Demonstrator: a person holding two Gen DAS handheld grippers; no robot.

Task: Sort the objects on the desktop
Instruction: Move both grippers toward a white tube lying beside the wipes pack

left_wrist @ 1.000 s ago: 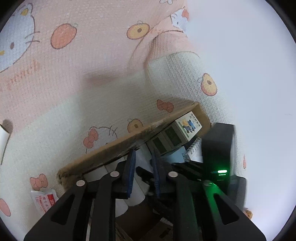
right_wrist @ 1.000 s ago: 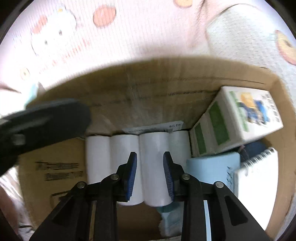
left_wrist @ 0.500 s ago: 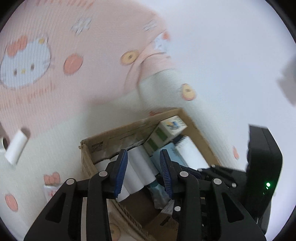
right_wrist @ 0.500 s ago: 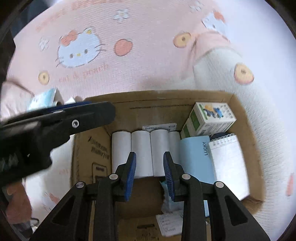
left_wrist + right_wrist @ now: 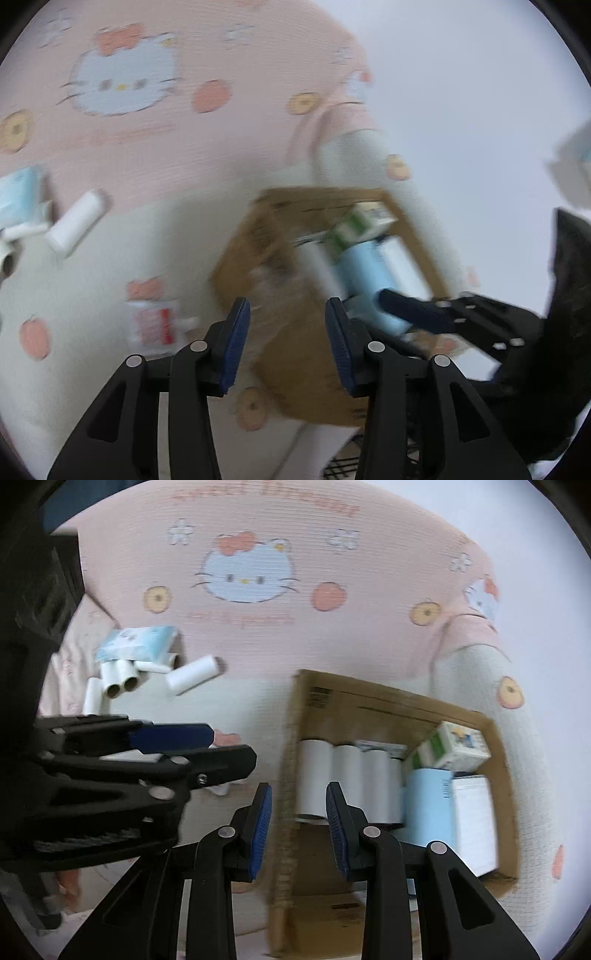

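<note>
cardboard box (image 5: 373, 701) bears unreadable print; left gripper (image 5: 286, 345) fingers opening, right gripper (image 5: 299, 821) fingers apart, both empty.

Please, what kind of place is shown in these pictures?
Probably a home, perhaps a bedroom: a pink cartoon-cat blanket covers the surface, where a brown cardboard box holds white paper rolls, with more loose rolls.

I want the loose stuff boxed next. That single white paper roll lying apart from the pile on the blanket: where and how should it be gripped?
Grip the white paper roll across its middle, coming from above. It lies on its side, tilted, with clear blanket along both long flanks, so the pads can close across its round body. Its ends are likely poorer holds.
</note>
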